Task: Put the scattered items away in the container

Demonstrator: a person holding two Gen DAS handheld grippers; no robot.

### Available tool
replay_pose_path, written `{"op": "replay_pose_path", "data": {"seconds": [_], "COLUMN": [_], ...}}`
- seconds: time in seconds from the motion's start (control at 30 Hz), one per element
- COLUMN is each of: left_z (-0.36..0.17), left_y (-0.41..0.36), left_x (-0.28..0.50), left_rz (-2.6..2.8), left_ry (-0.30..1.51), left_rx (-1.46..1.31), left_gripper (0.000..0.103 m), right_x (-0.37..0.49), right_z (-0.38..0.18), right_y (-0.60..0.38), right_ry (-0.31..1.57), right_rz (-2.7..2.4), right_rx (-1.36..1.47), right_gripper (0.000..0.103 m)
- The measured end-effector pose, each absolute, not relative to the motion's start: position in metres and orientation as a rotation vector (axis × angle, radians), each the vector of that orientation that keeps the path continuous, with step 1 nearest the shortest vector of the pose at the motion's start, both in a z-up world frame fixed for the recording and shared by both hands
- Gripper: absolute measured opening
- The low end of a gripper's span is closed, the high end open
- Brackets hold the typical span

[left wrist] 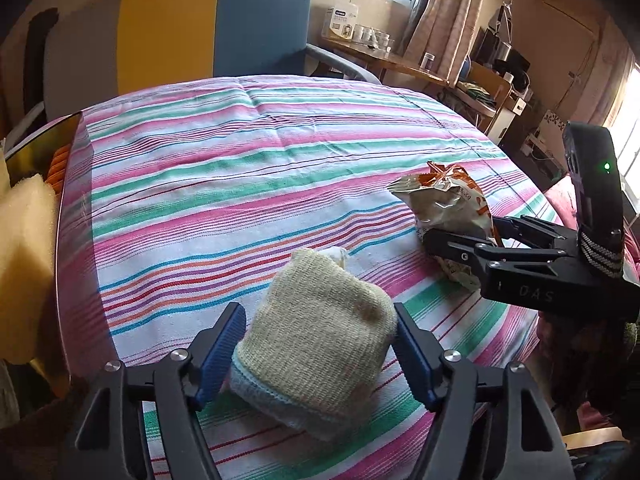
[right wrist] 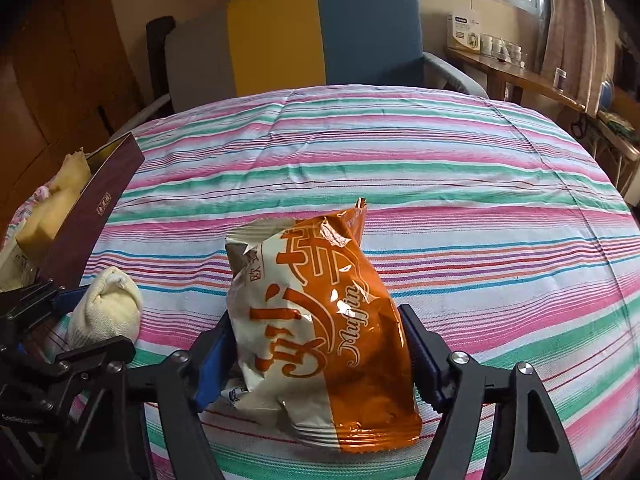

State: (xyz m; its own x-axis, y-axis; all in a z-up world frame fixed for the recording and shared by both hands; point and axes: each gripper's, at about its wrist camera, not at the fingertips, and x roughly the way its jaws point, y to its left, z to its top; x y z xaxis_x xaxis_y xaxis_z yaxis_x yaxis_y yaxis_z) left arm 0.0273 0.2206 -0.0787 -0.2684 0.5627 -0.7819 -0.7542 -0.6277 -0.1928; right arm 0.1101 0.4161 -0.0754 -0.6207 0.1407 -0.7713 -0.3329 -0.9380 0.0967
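While two items are still out on the striped bed cover (right wrist: 440, 168), some things already sit in the box (right wrist: 96, 208) at the left edge of both frames: yellowish sponge-like pieces (left wrist: 24, 240) show inside it, so part of the tidying looks done.

Low in the left wrist view, the left tongs (left wrist: 320, 354) straddle a rolled cream sock bundle (left wrist: 316, 344). The right blue pad touches the knit and the left one sits at its edge, so they appear to be gripping it, though the bundle rests on the cover.

Low centre in the right wrist view, the right tongs (right wrist: 320, 356) hold an orange and white muffin packet (right wrist: 320, 320), with both pads against its crinkled sides. Its bottom edge lies on the cover.

What is left, by my judgement, is lifting both items, carrying them toward the left of the frame, and dropping them into the box. No other loose items show on the cover.
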Motion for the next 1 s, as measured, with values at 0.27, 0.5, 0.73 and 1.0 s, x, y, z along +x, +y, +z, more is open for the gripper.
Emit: {"op": "replay_pose_path", "data": {"seconds": [0.27,0.5,0.73,1.0], "left_z": [-0.06,-0.024,0.011,0.027], "left_y": [0.201,0.16,0.099,0.04], "left_x": [0.039,0.029,-0.006,-0.064], "left_rz": [2.043,2.142,2.339,2.53], "left_ry": [0.214,0.096,0.006,0.006], "left_rx": [-1.041,-0.975,-0.917,-0.944], "left_gripper": [0.072,0.072,0.072,0.072], "right_x": [0.107,0.084,0.041,-0.039], "right_z": [-0.072,-0.06,-0.024,0.01], "right_y": [0.402,0.367,0.32,0.254], "right_ry": [0.405,0.462,0.447,0.366], "right_rz": [2.636,2.745,2.899,3.056], "right_rx": [-1.251,-1.297,-1.27,-1.253], "right_gripper": [0.066,0.065,0.065,0.065]}}
